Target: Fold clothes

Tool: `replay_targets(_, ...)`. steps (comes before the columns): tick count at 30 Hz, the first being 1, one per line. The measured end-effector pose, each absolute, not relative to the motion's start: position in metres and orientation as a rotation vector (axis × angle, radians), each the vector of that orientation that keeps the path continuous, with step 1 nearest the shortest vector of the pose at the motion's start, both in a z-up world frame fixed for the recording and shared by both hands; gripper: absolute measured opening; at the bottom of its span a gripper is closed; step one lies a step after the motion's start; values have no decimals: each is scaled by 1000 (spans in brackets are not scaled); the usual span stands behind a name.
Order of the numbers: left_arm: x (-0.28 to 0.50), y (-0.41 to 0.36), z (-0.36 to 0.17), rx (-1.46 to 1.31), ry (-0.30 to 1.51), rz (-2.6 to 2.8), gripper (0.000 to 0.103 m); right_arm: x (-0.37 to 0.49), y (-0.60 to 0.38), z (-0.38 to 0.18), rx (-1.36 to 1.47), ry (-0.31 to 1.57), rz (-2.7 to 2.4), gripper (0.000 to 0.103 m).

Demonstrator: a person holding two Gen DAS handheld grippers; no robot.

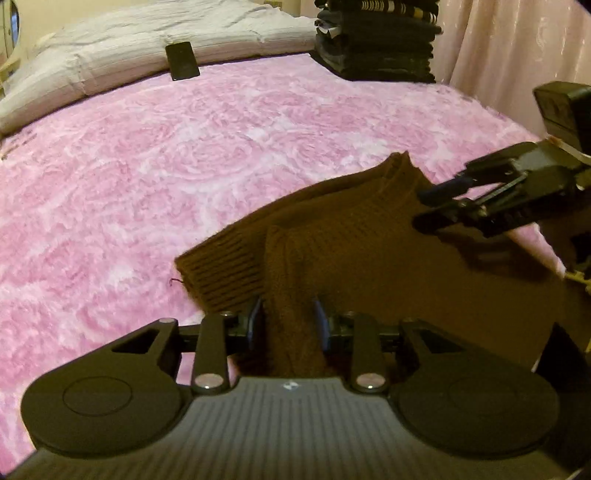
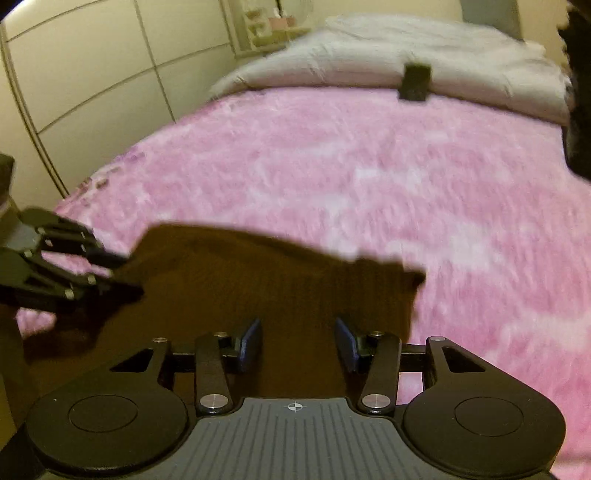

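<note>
Brown ribbed knit, a sweater, lies on the near part of the pink fleece blanket, partly folded, with a cuffed sleeve end pointing toward the left of the left wrist view. The left gripper is closed on a bunched ridge of the knit; the fabric fills the narrow gap between its blue pads, so it has a firm hold of the garment's near edge. The right gripper sits over the cloth with its jaws held fairly wide apart; brown fabric shows between and beneath them, but the pads do not appear to press it, so it seems to hold nothing.

The sweater's long axis runs across between the two tools, roughly side to side, and each gripper is at one end of it: the left at the sleeve side, the right at the other. The next fold probably turns on this, since the right gripper would need to close on its edge before both can lift together.

Farther off, a black phone leans against the grey duvet, and a stack of folded dark clothes stands at the far corner beside a pale curtain.
</note>
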State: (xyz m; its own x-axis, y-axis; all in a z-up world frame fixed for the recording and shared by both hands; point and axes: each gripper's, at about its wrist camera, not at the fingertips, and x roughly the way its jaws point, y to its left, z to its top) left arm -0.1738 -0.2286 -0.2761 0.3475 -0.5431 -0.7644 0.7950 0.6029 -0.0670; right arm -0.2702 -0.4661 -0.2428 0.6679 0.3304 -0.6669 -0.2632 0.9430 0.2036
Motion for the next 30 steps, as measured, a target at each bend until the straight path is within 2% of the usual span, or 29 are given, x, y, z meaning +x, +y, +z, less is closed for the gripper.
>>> replay_targets(2, -169, -225, -276, 309, 854, -897, 30, -265, -471, -238, 109, 744, 314, 48)
replay_targets(6, -165, -224, -284, 275, 883, -913, 29, -247, -466, -262, 67, 825, 316, 49)
replay_targets(8, -168, -225, -285, 276, 869, -927, 18, -243, -463, -268, 74, 803, 351, 49)
replay_targets(14, -183, -213, -281, 262, 823, -873, 10, -261, -480, -242, 174, 712, 353, 49)
replay_targets(16, -187, -209, -281, 252, 821, -857, 10, -280, -482, -232, 185, 674, 337, 49)
replay_targets(20, -189, -209, -283, 249, 823, -843, 11, -305, -474, -253, 137, 781, 349, 50)
replay_targets(25, -198, -216, -274, 331, 804, -807, 18, -348, -461, -235, 67, 697, 333, 51)
replay_targets(30, -232, -202, -241, 357, 693, -777, 18, -398, -433, -220, 50, 634, 382, 51)
